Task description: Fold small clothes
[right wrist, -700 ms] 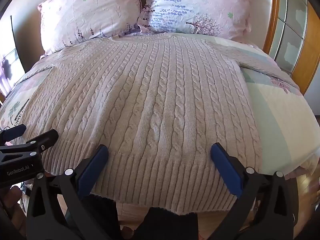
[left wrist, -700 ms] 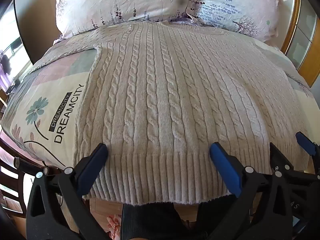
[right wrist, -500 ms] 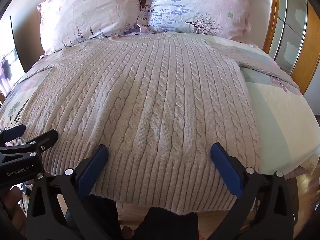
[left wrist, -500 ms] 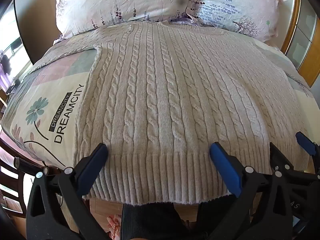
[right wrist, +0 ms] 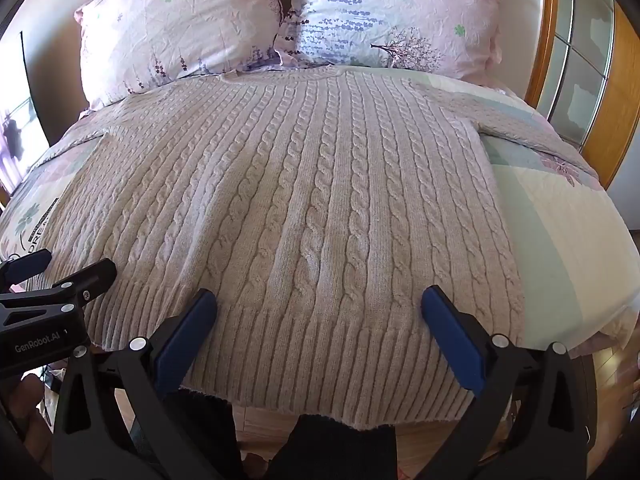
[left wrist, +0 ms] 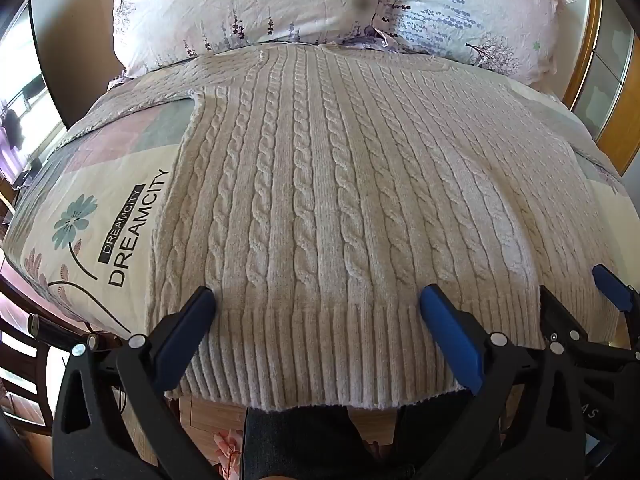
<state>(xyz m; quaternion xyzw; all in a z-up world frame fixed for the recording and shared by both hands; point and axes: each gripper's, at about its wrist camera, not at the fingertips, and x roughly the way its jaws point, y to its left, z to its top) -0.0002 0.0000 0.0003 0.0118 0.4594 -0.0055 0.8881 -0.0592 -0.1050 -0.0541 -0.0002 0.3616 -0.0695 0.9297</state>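
A beige cable-knit sweater (left wrist: 340,200) lies flat on the bed, neck toward the pillows, ribbed hem hanging over the near edge; it also shows in the right wrist view (right wrist: 312,220). My left gripper (left wrist: 316,300) is open, its blue-padded fingers spread over the left half of the hem. My right gripper (right wrist: 318,302) is open over the right half of the hem, holding nothing. The right gripper's fingers (left wrist: 560,316) show at the right of the left wrist view; the left gripper's fingers (right wrist: 92,276) show at the left of the right wrist view.
Two floral pillows (left wrist: 248,8) (right wrist: 392,20) lie at the head of the bed. The printed bedsheet (left wrist: 100,220) shows left of the sweater and right of it (right wrist: 560,240). A wooden-framed cabinet (right wrist: 592,60) stands at the right. Dark chair rails (left wrist: 24,360) stand lower left.
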